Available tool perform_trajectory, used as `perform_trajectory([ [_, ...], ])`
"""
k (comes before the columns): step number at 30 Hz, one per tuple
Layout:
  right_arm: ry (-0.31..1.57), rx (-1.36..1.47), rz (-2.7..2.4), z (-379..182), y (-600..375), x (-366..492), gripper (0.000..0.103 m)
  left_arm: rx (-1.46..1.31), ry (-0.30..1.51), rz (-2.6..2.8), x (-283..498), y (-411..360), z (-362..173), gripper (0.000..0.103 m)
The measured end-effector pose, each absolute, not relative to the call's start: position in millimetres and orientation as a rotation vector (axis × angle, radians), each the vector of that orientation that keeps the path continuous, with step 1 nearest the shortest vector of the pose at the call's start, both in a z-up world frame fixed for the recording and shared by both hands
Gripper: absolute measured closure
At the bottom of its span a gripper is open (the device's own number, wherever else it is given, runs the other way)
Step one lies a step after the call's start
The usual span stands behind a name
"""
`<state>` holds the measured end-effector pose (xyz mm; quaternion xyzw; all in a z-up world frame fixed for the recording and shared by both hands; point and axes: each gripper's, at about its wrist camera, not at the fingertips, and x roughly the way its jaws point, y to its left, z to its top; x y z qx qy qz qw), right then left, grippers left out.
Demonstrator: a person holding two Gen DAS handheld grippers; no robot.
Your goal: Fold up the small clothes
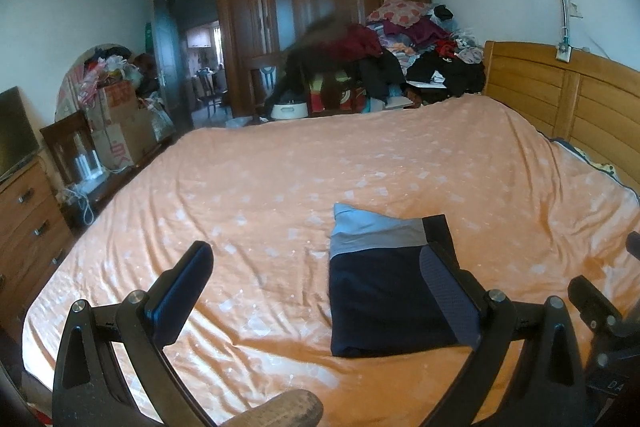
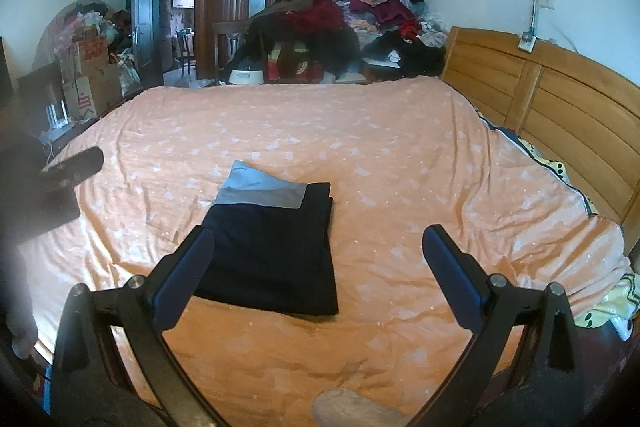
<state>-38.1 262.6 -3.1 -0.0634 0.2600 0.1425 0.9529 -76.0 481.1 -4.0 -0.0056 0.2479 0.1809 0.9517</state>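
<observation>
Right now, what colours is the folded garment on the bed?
Navy, with grey and light blue bands; garment clearest in the right wrist view.

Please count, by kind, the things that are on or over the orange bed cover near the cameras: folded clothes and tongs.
Folded clothes: 1, the dark navy garment with a grey and light blue band, lying flat on the orange bed cover.
Tongs: 2, the left tongs and the right tongs, both open and holding nothing.
Total: 3

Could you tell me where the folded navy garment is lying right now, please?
The folded navy garment lies flat on the orange bedspread, near the bed's front edge, between the open left gripper and open right gripper.
</observation>
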Motion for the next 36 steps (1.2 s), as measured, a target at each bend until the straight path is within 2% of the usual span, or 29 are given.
perform_trajectory([
  [13,0.474,-0.094,0.329,13.2,256.1,-47.3,0.0,-0.021,0.466,0.355,-86.0,483.1,14.7,0.0],
  [20,0.511,-0.055,0.401,7.5,256.3,-46.0,0.0,-0.048,0.435,0.321,-94.9,484.7,21.6,0.0],
  [36,0.509,-0.078,0.352,6.2,253.3,-44.4,0.0,-0.019,0.488,0.389,-103.3,494.3,11.5,0.0],
])
